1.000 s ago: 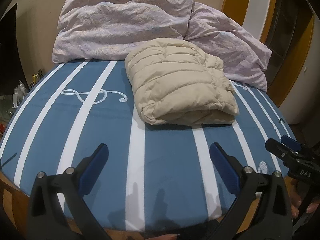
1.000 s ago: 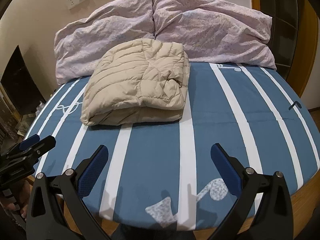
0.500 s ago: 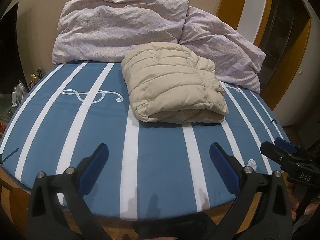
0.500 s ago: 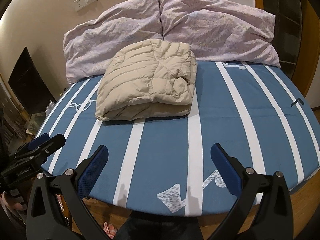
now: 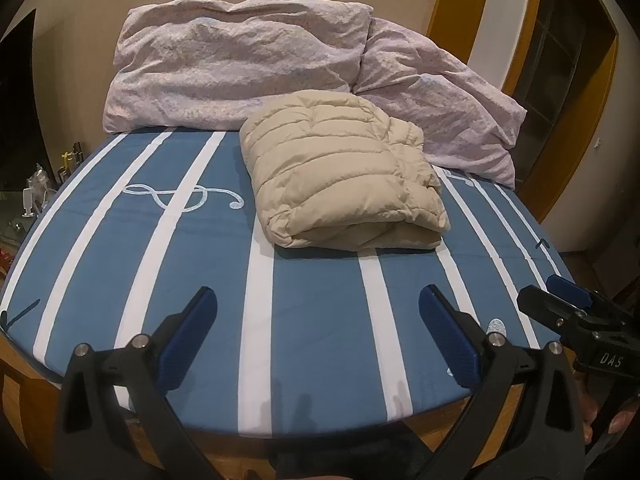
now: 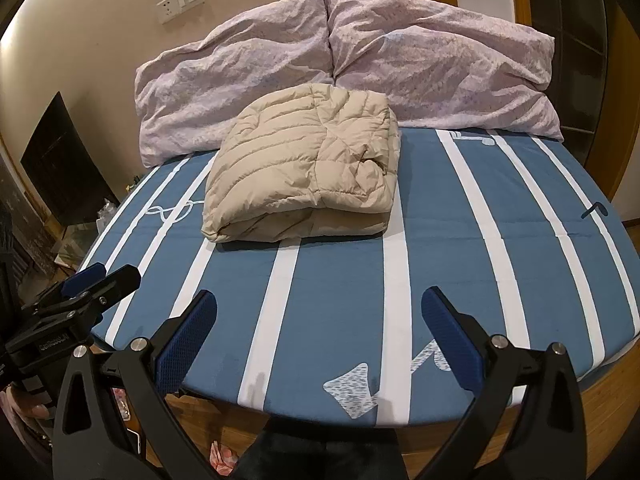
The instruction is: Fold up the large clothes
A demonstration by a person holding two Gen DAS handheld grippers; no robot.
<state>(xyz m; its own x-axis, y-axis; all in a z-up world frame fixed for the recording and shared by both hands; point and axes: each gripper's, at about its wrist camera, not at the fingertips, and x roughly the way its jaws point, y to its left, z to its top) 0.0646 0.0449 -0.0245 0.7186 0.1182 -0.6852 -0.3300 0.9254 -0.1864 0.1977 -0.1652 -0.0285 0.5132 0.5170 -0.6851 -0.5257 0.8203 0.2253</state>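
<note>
- Beige quilted puffer jacket (image 5: 344,172), folded into a thick rectangular bundle, on the blue white-striped bed sheet (image 5: 312,320), just in front of the two crumpled lilac pillows (image 5: 240,64).
- Bundle's far edge touching or nearly touching the pillows; cannot tell which.
- Left gripper (image 5: 318,332) low at the sheet's near edge, well short of the jacket, jaws wide apart, nothing between them.
- Right gripper (image 6: 320,332) likewise at the near edge, jaws spread, empty, well apart from the jacket.
- Judged step: folding looks finished, both tools clear of the bundle.
- Next move, if any: probably none on this jacket beyond pressing down the looser, puffed corner on the bundle's right side; otherwise fetching another garment.
</note>
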